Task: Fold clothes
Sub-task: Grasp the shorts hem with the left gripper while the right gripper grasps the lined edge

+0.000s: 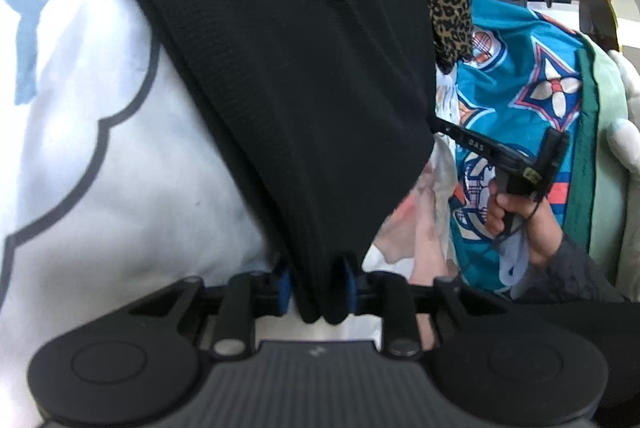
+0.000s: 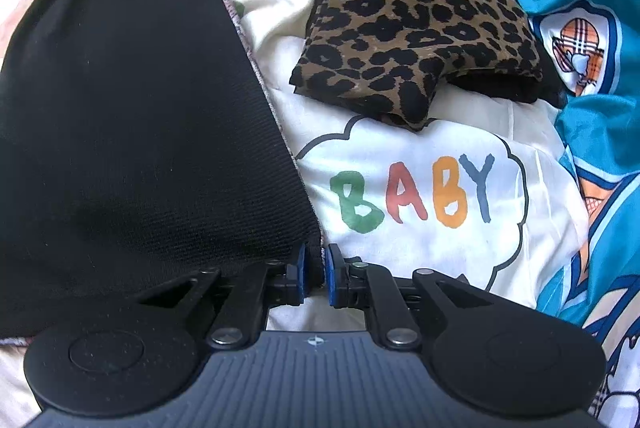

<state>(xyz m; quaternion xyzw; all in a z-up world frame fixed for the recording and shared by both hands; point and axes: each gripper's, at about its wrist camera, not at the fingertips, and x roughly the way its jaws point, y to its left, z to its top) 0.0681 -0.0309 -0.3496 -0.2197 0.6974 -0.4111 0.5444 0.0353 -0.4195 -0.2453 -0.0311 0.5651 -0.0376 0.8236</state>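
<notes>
1. Left wrist view only: left gripper (image 1: 318, 286) clamped on bunched black garment (image 1: 288, 76); a hand (image 1: 516, 212) holding the right gripper's handle.
2. Right wrist view only: right gripper (image 2: 315, 274) pinching the black garment's (image 2: 132, 100) edge over the "BABY" sheet (image 2: 416, 196); folded leopard-print garment (image 2: 416, 16) beyond.

The bunched black knit garment (image 1: 288, 88) hides the far tips of the right gripper (image 1: 444, 126).

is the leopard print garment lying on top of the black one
No, the folded leopard print garment rests on the white BABY cloth, apart from the black garment to its left.
</notes>
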